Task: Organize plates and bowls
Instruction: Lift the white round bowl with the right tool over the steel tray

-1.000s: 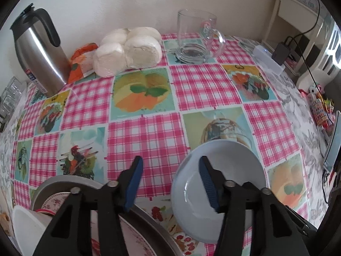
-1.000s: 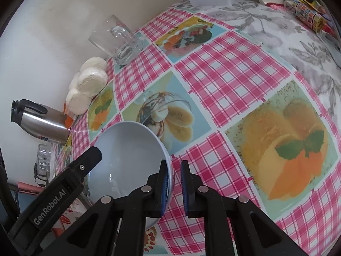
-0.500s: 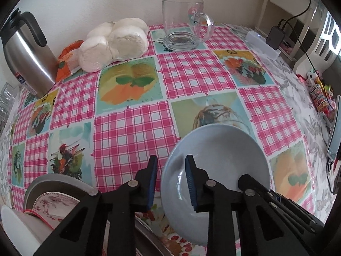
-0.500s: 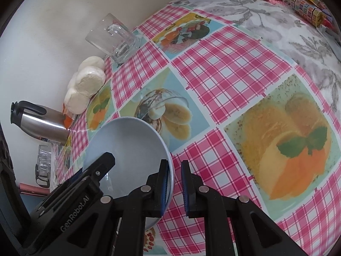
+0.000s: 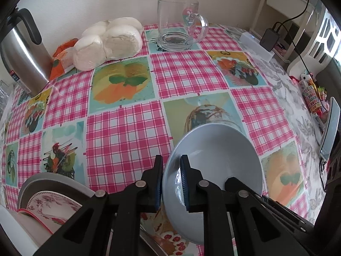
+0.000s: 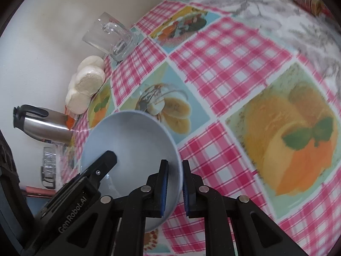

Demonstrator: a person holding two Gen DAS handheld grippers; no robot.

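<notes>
Glass mug point(image 5: 180, 24), thermos point(image 5: 21, 51), buns point(image 5: 108, 42)

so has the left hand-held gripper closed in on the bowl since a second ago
Yes. The left hand-held gripper has just been closing: its fingers, wide apart before, now pinch the rim of the pale blue bowl, near the checked tablecloth.

Left gripper point(image 5: 171, 182) fingers point(image 5: 185, 183) clamped on pale blue bowl point(image 5: 221, 149) rim
</notes>
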